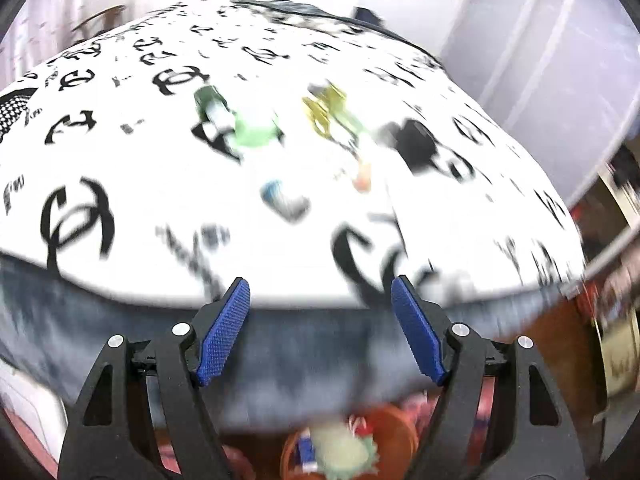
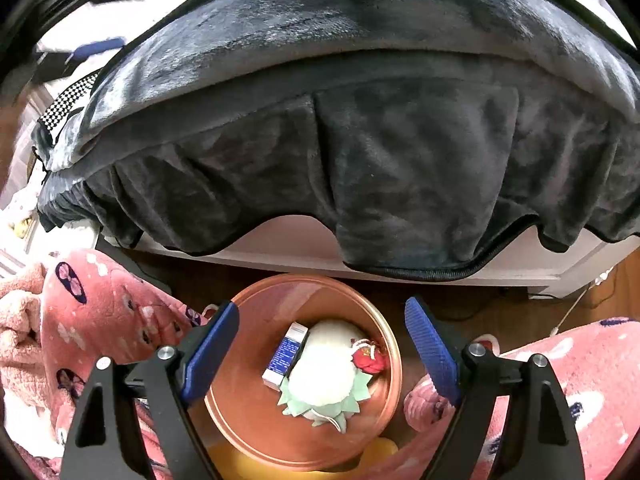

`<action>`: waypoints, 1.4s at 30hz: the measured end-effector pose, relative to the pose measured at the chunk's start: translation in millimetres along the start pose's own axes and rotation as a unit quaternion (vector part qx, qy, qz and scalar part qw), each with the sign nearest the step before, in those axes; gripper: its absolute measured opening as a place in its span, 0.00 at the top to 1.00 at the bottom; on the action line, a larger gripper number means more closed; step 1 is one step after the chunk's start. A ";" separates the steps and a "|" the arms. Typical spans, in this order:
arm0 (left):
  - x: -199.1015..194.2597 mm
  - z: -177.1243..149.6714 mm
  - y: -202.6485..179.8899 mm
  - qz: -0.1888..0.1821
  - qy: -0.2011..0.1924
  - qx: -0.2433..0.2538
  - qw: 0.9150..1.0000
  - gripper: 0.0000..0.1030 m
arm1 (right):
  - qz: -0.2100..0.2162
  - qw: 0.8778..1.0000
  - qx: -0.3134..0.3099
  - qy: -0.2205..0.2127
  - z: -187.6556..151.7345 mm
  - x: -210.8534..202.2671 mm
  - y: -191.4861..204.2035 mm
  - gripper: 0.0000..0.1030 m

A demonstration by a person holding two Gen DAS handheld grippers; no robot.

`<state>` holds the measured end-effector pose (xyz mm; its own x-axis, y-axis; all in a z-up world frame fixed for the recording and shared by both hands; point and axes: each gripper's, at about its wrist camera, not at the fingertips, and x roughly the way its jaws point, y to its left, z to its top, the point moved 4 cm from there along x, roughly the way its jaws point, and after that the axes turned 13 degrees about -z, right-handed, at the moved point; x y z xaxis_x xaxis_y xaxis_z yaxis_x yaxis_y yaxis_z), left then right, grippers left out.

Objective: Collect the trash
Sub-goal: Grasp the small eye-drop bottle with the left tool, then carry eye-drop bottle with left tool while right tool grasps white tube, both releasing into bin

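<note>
In the blurred left wrist view, several pieces of trash lie on a white bedspread [image 1: 120,152] with black logos: a green wrapper [image 1: 256,130], a yellow wrapper [image 1: 324,110], a black item [image 1: 416,142], a small blue-and-grey packet [image 1: 284,200] and an orange scrap [image 1: 363,180]. My left gripper [image 1: 320,300] is open and empty over the bed's near edge. My right gripper [image 2: 322,324] is open and empty above a copper-coloured bin [image 2: 248,400]. The bin holds a blue-and-white box [image 2: 286,354], a white-and-green wrapper [image 2: 324,380] and a red scrap [image 2: 368,358].
A dark grey blanket [image 2: 360,120] hangs over the bed's side right behind the bin. Pink patterned pyjama legs [image 2: 100,312] flank the bin on both sides. A white cable [image 2: 576,308] lies on the wooden floor at right. The bin also shows below the left gripper [image 1: 396,420].
</note>
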<state>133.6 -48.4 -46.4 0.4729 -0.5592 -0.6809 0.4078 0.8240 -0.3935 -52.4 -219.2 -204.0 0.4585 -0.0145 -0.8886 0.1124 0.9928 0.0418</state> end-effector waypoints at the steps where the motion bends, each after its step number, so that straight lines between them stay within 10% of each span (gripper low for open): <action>1: 7.7 12.0 4.3 0.010 -0.002 -0.010 1.000 0.30 | 0.001 1.000 0.002 0.000 -0.8 0.0 -0.8 0.19; 12: 72.4 50.1 34.7 0.060 0.046 -0.086 0.993 0.51 | 0.025 0.999 0.032 0.007 -4.8 5.2 -11.8 0.18; 15: 72.7 50.7 36.3 0.078 0.043 -0.088 0.992 0.72 | 0.025 0.999 0.030 0.004 -4.8 4.2 -11.4 0.18; 25: 36.4 38.8 29.2 0.029 0.019 -0.073 0.997 0.76 | 0.014 0.999 0.027 -0.026 4.8 -17.2 -12.1 0.18; 42: -74.5 -98.5 -4.2 -0.012 -0.036 0.010 0.999 0.76 | 0.017 0.974 0.109 -0.198 203.5 -106.2 -2.2 0.15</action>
<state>19.7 -1.2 -54.9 0.5172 -0.5844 -0.6253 0.4347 0.8087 -0.3962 78.0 -244.1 -16.8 0.7644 -0.0690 -0.6411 0.2558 0.9451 0.2033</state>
